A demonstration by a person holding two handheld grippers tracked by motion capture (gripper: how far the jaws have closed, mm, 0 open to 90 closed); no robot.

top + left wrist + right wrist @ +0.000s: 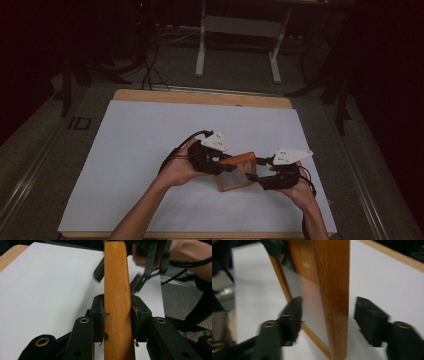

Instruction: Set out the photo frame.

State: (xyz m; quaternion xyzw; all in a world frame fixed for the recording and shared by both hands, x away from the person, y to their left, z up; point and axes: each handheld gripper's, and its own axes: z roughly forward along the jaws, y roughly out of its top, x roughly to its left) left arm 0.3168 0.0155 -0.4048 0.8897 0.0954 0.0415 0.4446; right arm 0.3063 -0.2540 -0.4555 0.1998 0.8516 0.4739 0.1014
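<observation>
A small wooden picture frame (235, 172) with a grey pane is held up above the white mat (150, 145), between both hands. My left gripper (224, 167) is shut on its left side; in the left gripper view both pads press the frame's wooden edge (117, 285). My right gripper (253, 176) is at the frame's right side. In the right gripper view its jaws stand open on either side of the frame (333, 290), and a gap shows between the right pad (368, 316) and the wood. The right gripper (117, 277) is blurred in the left gripper view.
The white mat covers a wooden table (200, 97). Beyond its far edge stand a white metal stand (240, 30) and dark cables on the floor (150, 70). Open mat lies to the left and far side of the hands.
</observation>
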